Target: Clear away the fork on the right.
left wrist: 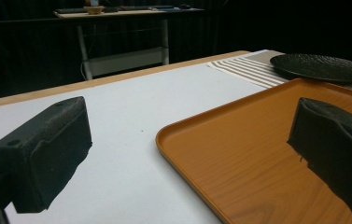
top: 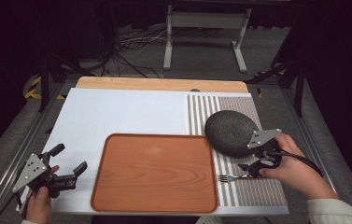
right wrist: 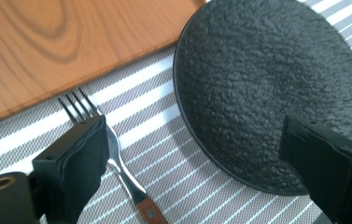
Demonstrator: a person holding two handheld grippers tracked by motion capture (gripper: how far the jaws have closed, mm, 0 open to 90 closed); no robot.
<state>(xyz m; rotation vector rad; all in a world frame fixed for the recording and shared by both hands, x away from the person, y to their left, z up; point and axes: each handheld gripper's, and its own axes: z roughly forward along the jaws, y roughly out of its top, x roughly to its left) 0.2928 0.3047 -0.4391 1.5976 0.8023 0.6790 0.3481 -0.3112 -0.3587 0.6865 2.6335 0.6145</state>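
Your right gripper (right wrist: 190,163) is spread wide over the fork (right wrist: 113,154) on the striped mat (right wrist: 173,121); it looks thin, hard and slippery, so pinch its brown handle, while your left gripper (top: 66,163) waits spread and empty.

Black two-jaw grippers, grey three-cornered plates with screw holes, trailing black cables, cream sleeve (top: 334,211)

lab or studio – black curtains (top: 337,56), floor cables (top: 131,42), metal-framed table (top: 164,85)

One wooden tray (top: 155,172), one black plate (top: 229,132), one fork (top: 227,178), one striped placemat (top: 257,186), two grippers
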